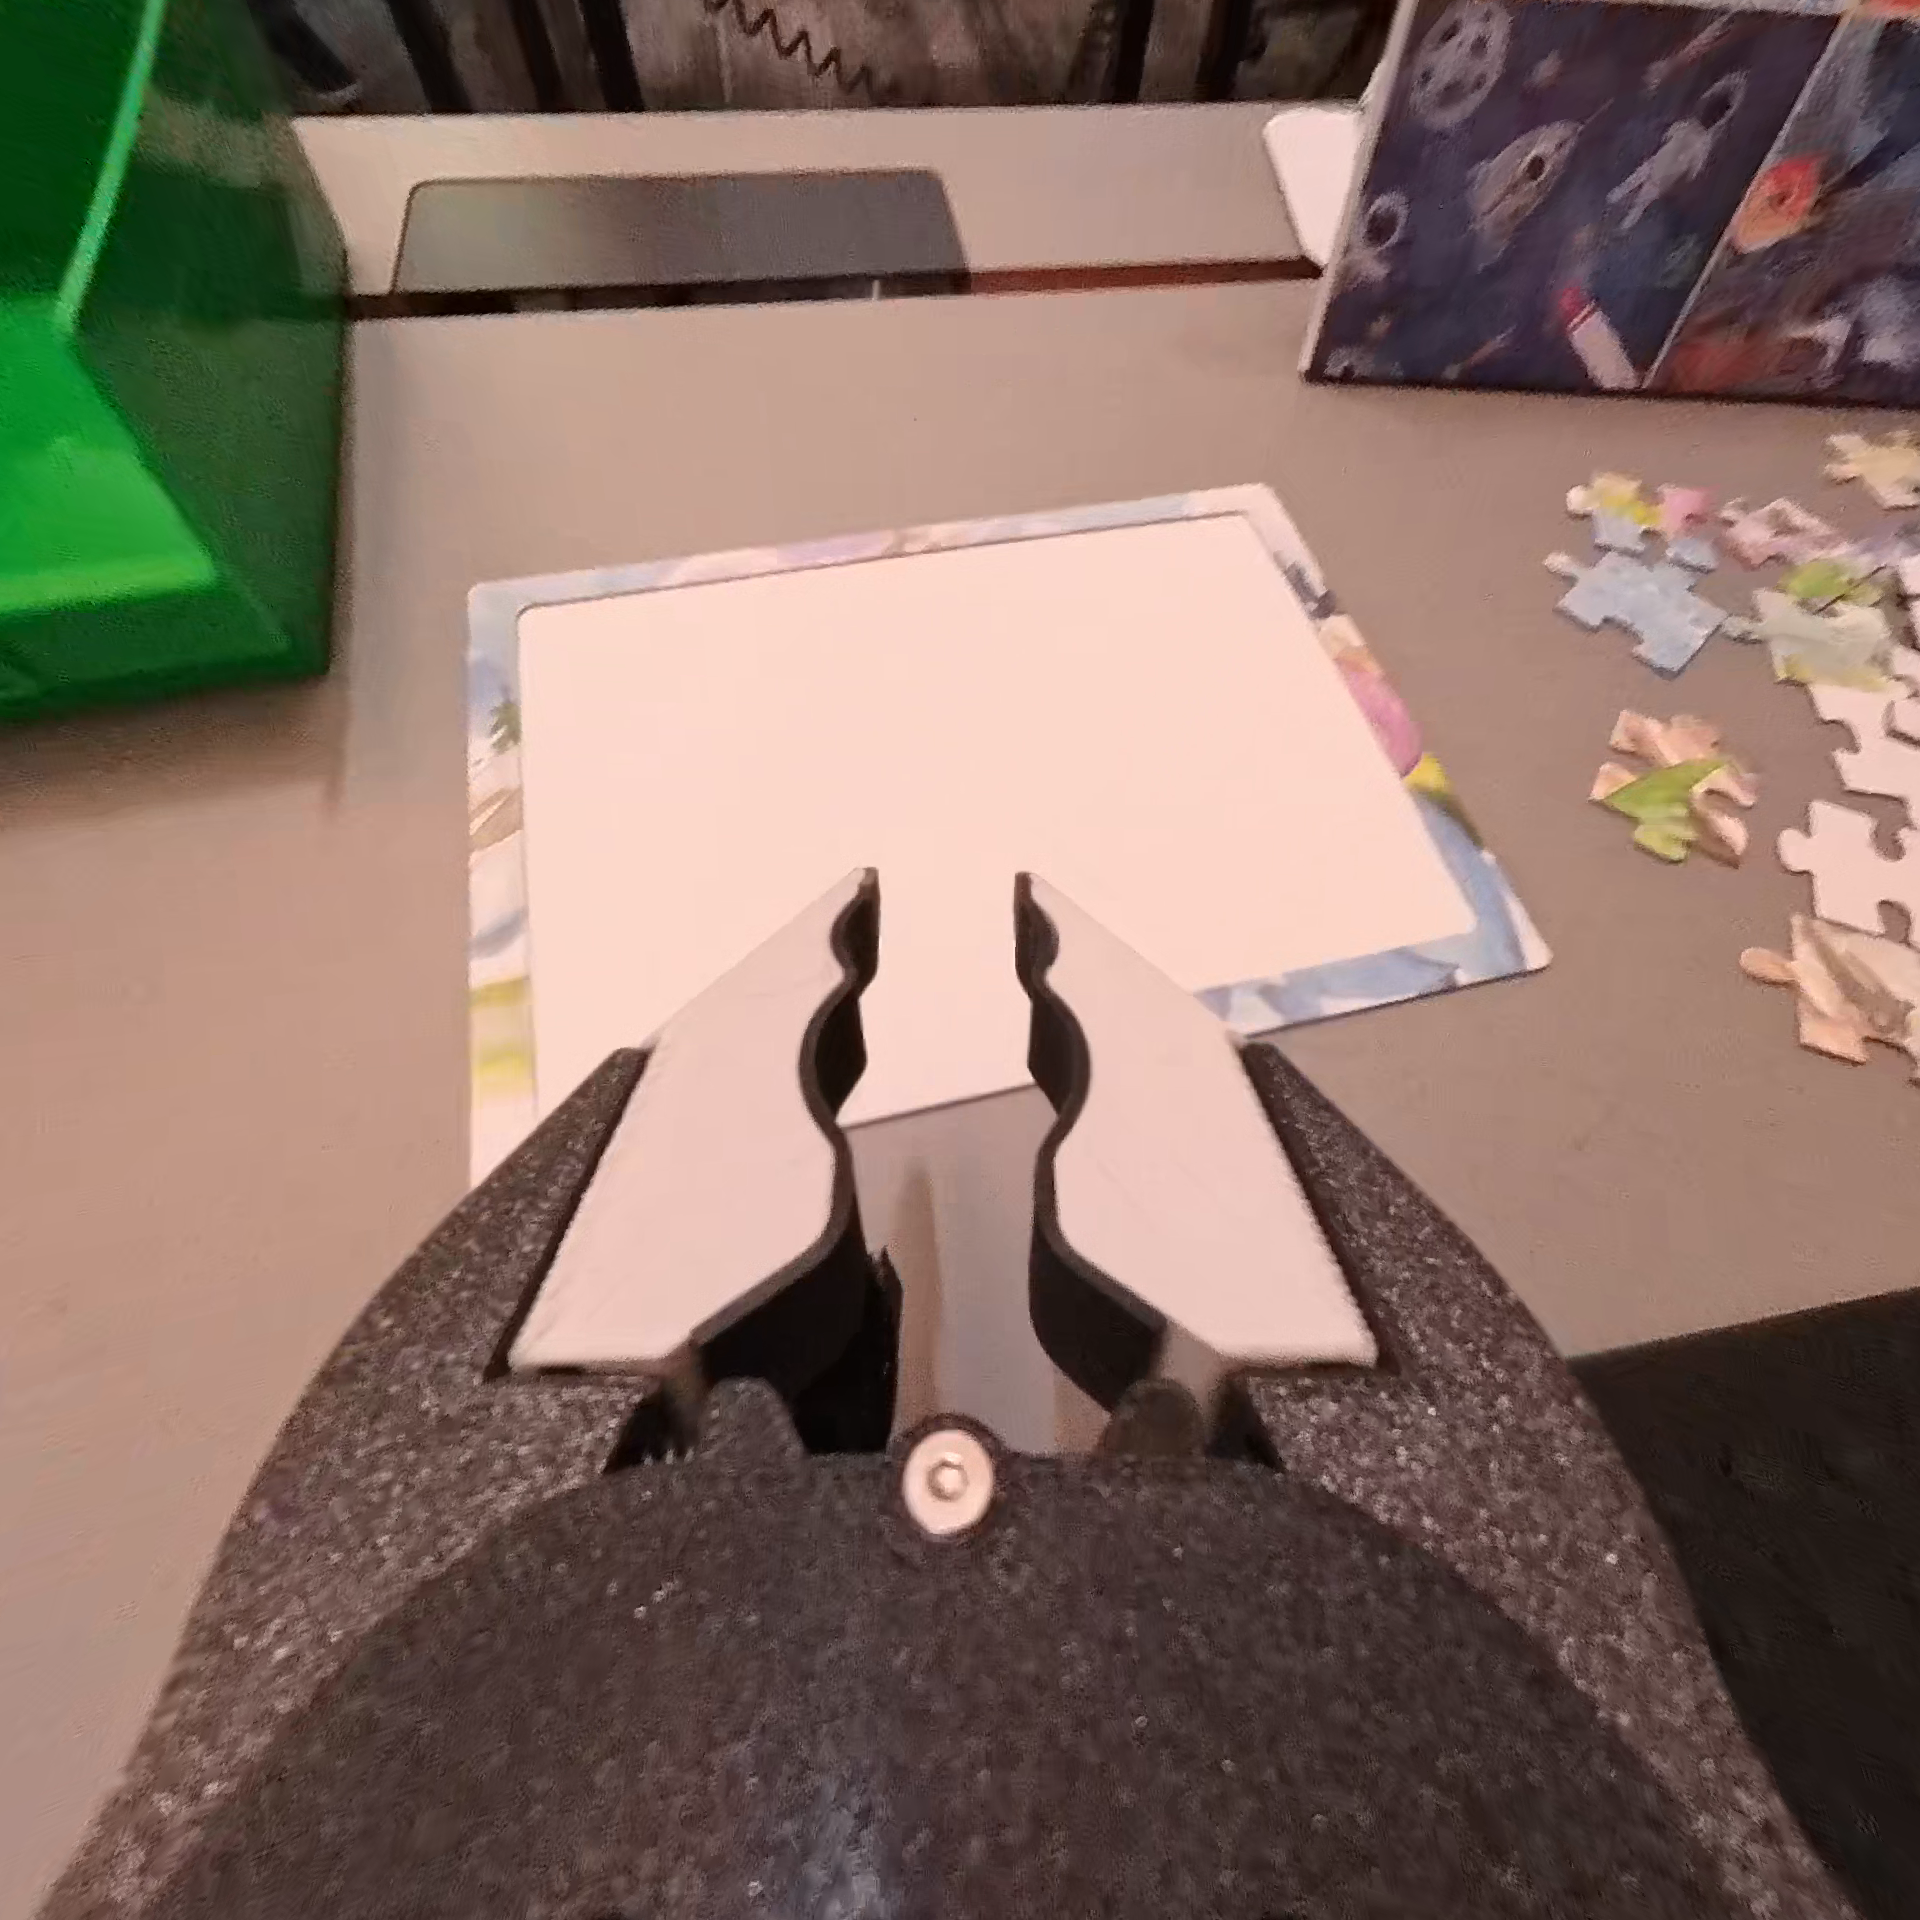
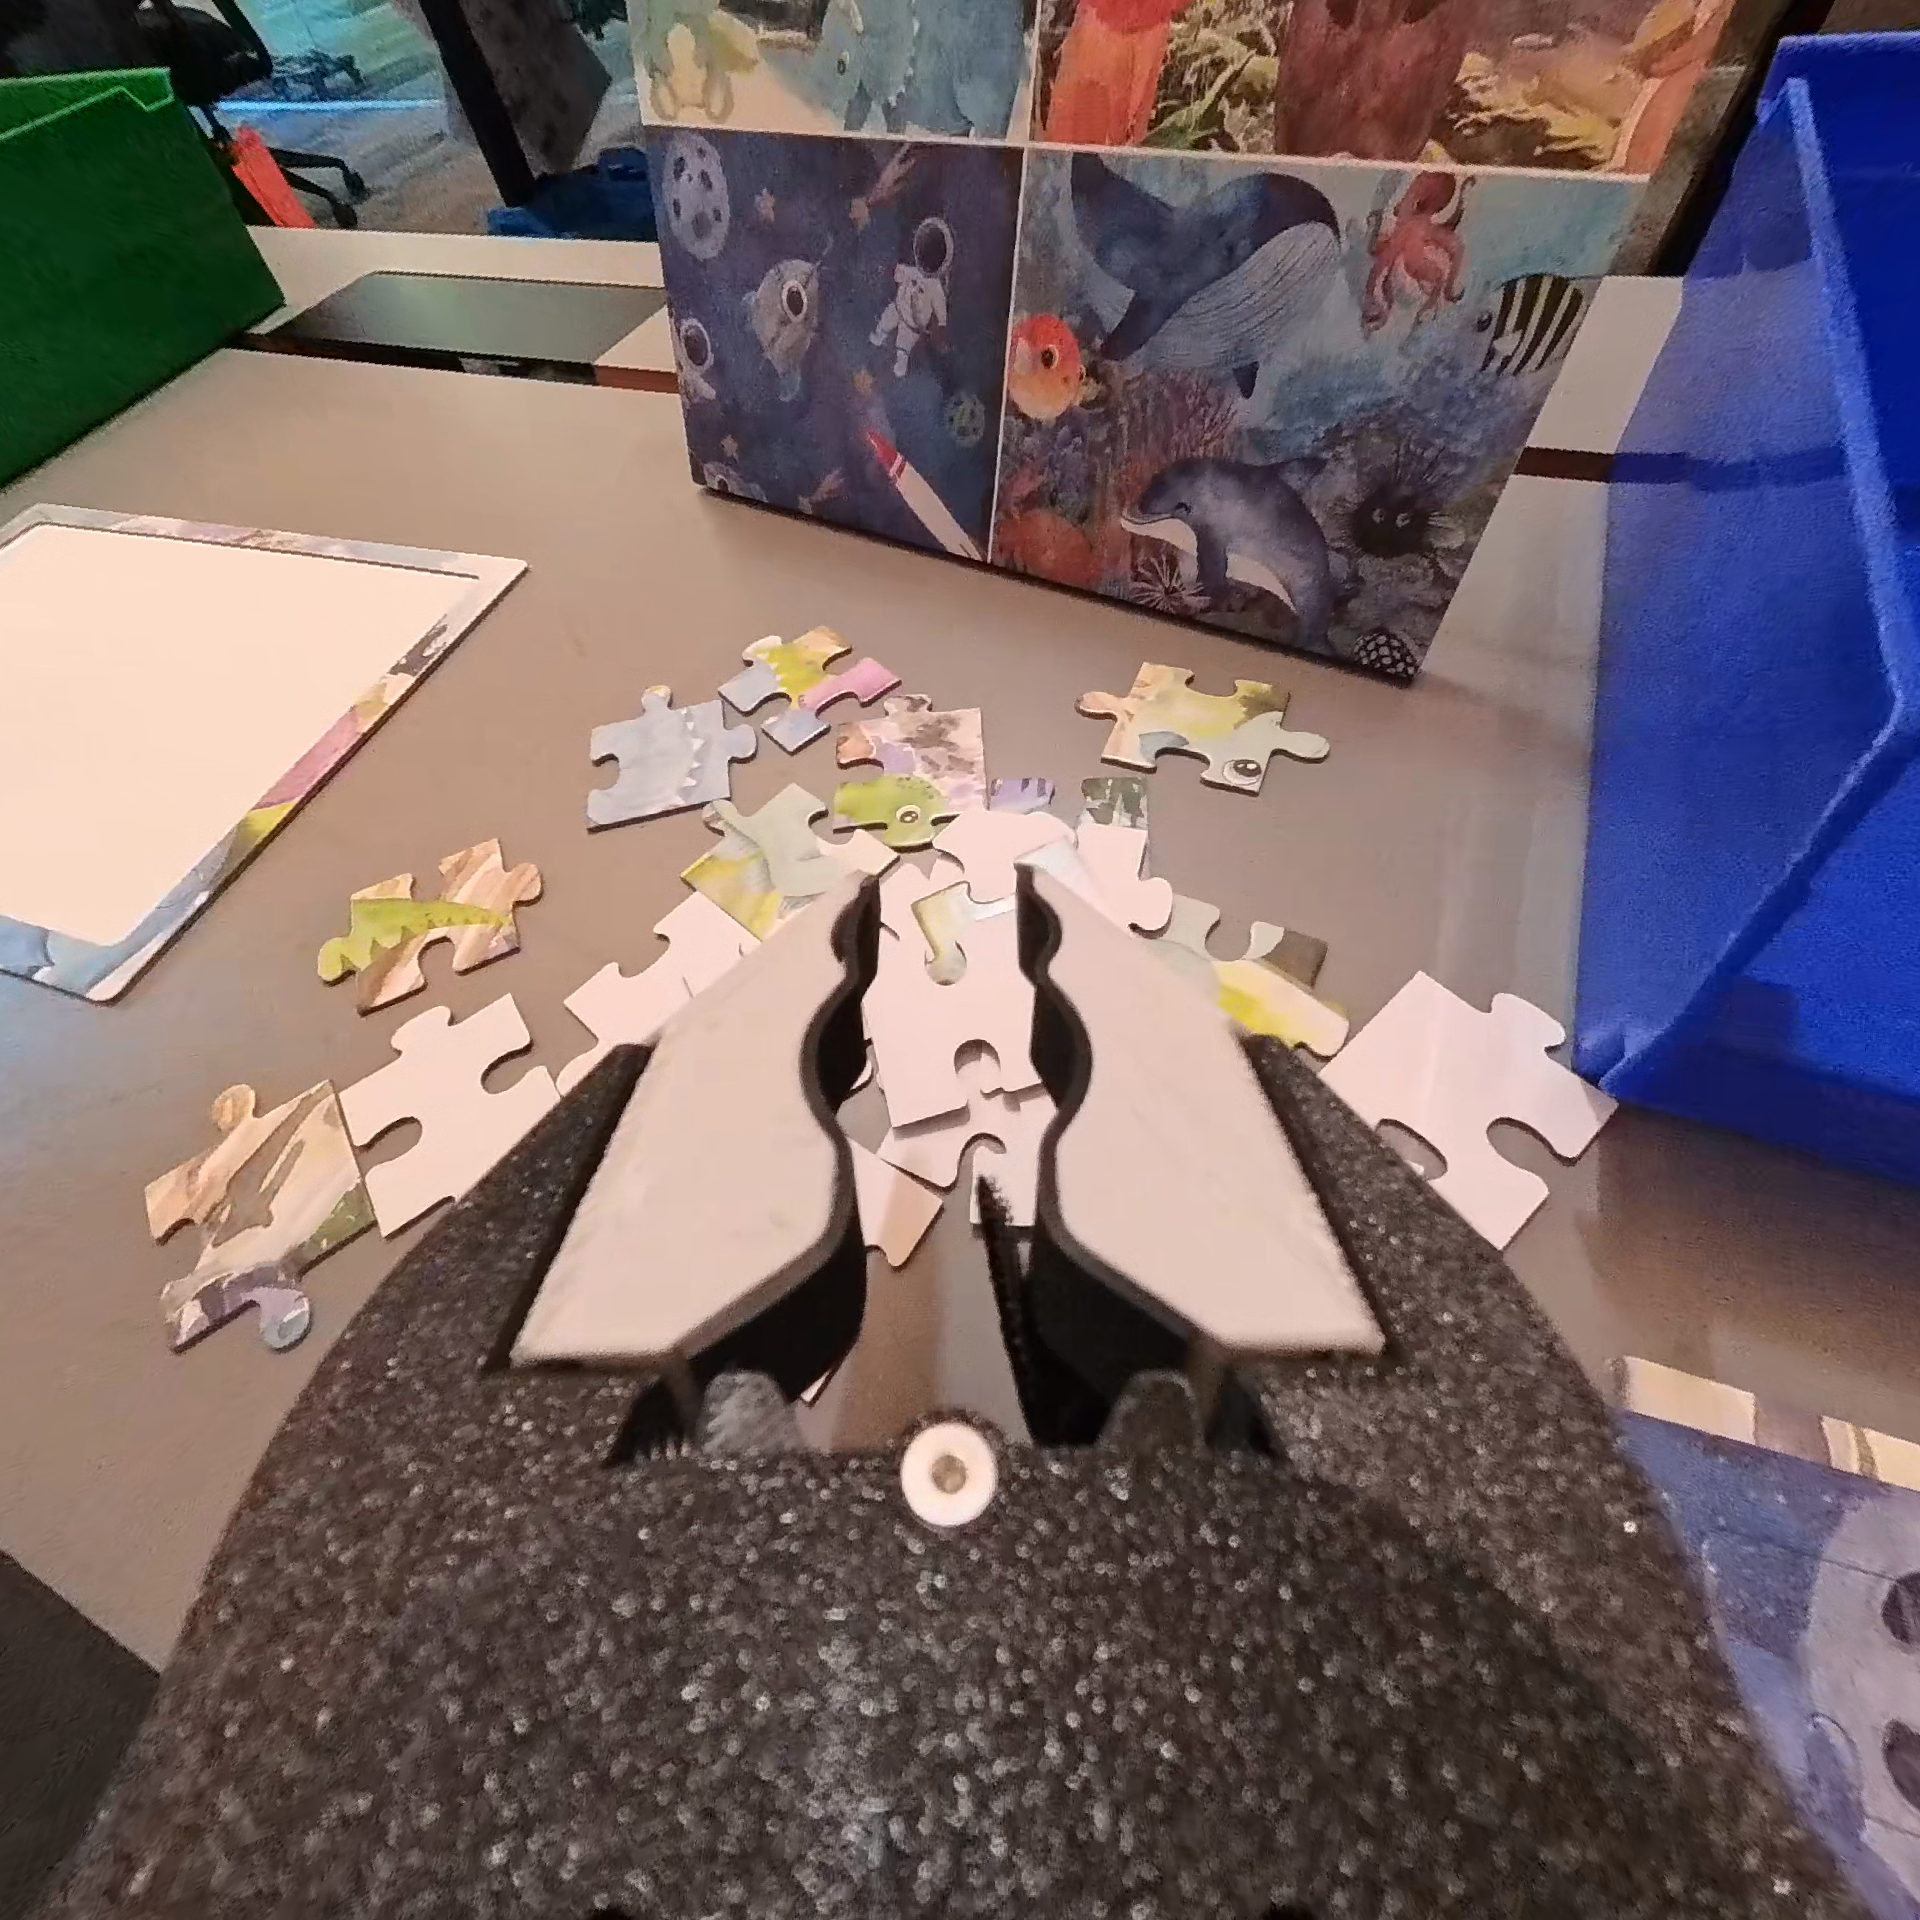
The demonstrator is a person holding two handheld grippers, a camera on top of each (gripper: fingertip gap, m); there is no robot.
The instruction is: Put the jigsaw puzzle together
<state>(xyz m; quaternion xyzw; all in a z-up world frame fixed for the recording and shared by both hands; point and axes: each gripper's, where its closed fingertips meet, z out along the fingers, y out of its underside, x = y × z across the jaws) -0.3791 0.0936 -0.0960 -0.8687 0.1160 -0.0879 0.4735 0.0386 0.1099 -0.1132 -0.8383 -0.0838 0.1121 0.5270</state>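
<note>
Grey bench (image 2: 623,582) carries your work: the empty puzzle tray (image 1: 1382,717) under the left claw (image 1: 945,883), the loose pieces (image 2: 665,753) heaped under the right claw (image 2: 948,883). Both claws are released, grasping nothing. Pieces look thin, light and flat, likely slippery, so pinch one by an overhanging edge where it rides on another.

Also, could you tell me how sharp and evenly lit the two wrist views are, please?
Left wrist view: motion blur smears the green bin and the picture box; the white tray looks overexposed and featureless. Right wrist view: sharper, the loose puzzle pieces crisp, with glare on the table beside the blue bin. Both show wide-angle bending at the edges.
</note>
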